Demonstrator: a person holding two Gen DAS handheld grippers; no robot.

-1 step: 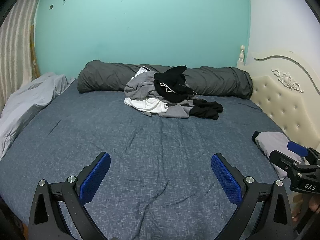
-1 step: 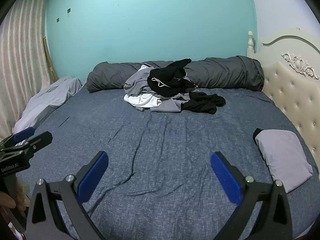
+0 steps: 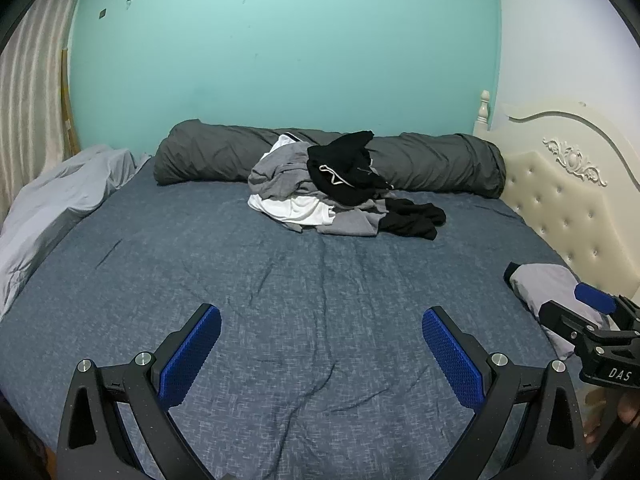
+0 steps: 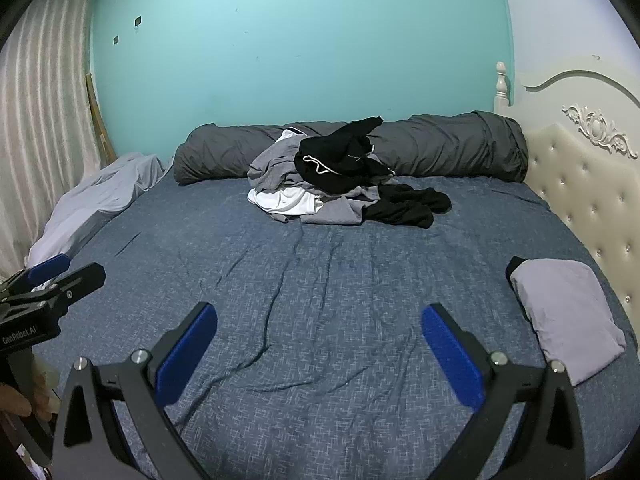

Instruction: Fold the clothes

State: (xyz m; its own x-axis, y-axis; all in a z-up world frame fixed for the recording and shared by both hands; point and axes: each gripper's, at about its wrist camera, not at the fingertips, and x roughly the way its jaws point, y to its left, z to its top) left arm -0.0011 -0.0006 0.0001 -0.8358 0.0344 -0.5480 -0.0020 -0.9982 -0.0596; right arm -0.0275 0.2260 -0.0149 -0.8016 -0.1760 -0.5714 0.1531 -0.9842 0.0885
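Observation:
A pile of unfolded clothes (image 3: 320, 184), grey, white and black, lies at the far middle of the blue bed (image 3: 280, 288); it also shows in the right wrist view (image 4: 320, 176). A folded grey garment (image 4: 564, 316) lies at the bed's right edge, partly hidden by the right gripper in the left wrist view (image 3: 544, 284). My left gripper (image 3: 320, 332) is open and empty above the near bed. My right gripper (image 4: 318, 330) is open and empty beside it. Each gripper shows at the edge of the other's view.
A rolled dark grey duvet (image 3: 432, 164) lies along the teal wall behind the pile. A light grey sheet (image 3: 60, 208) is bunched at the bed's left side by the curtain. A cream tufted headboard (image 4: 592, 184) bounds the right side.

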